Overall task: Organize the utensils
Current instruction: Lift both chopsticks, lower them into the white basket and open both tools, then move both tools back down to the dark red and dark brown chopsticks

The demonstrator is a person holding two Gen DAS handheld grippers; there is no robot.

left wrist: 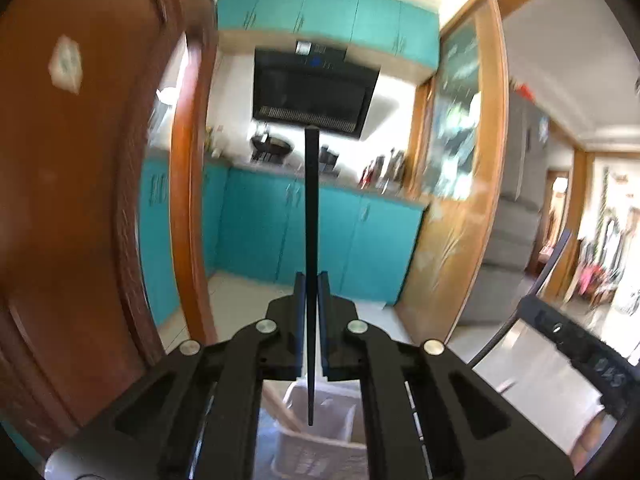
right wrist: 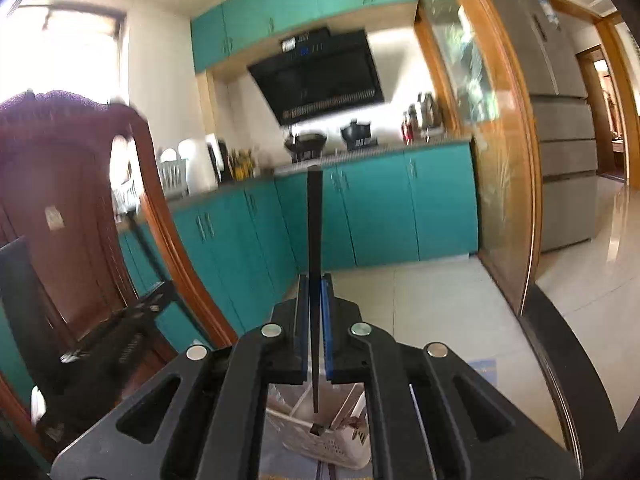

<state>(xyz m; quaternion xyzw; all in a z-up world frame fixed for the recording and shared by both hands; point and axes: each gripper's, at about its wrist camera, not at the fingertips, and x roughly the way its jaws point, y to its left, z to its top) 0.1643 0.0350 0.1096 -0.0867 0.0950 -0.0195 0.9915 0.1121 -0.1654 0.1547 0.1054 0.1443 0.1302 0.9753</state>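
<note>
A black chopstick (left wrist: 311,240) is pinched between the pads of the left gripper (left wrist: 311,304) at lower centre of the left wrist view, thick end raised toward the range hood (left wrist: 314,92) at upper centre, thin tip hanging low. A second black chopstick (right wrist: 315,272) is held likewise, jaws pressed onto it, by the right gripper (right wrist: 315,304). Below each tip, at bottom centre, a white slotted basket (right wrist: 320,440) is seen; the near-upright hold is judged to suit lowering the sticks tip-first into it. The basket's contents are too blurred to identify. The pinch sits low on each stick, so tilting is a risk.
</note>
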